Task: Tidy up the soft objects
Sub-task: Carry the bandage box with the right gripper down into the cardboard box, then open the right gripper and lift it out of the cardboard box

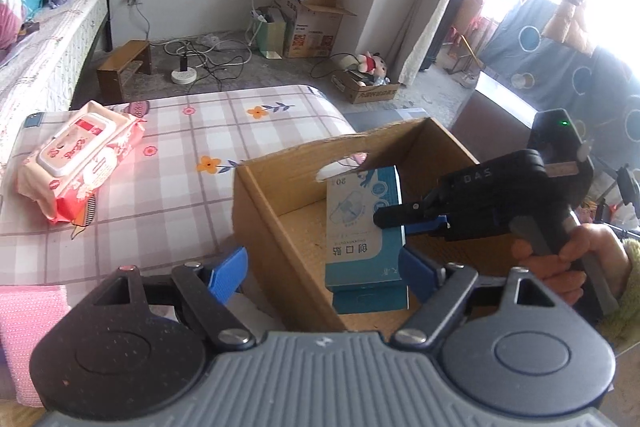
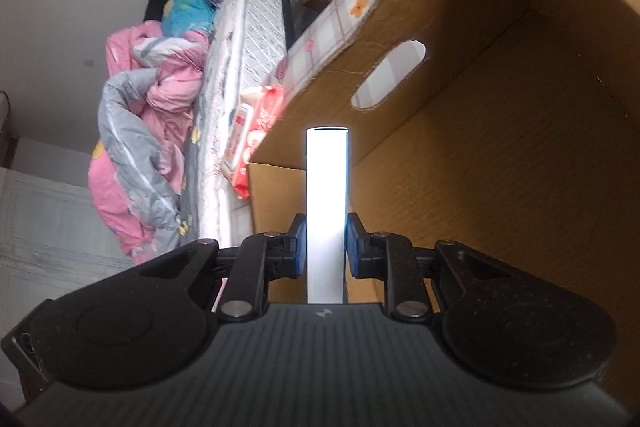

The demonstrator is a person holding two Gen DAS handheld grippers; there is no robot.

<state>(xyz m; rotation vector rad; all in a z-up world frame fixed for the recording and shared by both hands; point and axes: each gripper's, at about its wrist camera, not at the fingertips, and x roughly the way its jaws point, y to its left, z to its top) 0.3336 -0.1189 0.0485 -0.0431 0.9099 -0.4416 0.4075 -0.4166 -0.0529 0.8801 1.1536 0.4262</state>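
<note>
Two grippers are in play over an open cardboard box (image 1: 280,211) that sits on the checked mattress (image 1: 180,163). My right gripper (image 2: 326,247) is clamped on a slim blue carton (image 1: 362,223), its pads pressed against both narrow sides. In the left wrist view the carton stands on end inside the box, near the wall with the hand-hole (image 1: 340,167); whether its lower edge touches the box floor I cannot tell. In the right wrist view the carton edge (image 2: 326,187) shows as an overexposed white strip running forward between the pads.

My left gripper (image 1: 322,267) hangs at the near rim of the box with its jaws spread wide and nothing between them.

Step in hand, as I judge it: placing the carton into the box. The task looks partly done, because a pink wipes pack (image 1: 80,155) lies on the mattress, well apart from the box, not yet collected.

Next move, in order:
1. Lower the carton until it bears on the box floor.
2. Spread the right jaws and check that the carton does not tip.
3. Withdraw upward, clearing the box walls.
4. Send the left gripper to the wipes pack. The pack is soft and should deform, so grip it across the middle.
</note>
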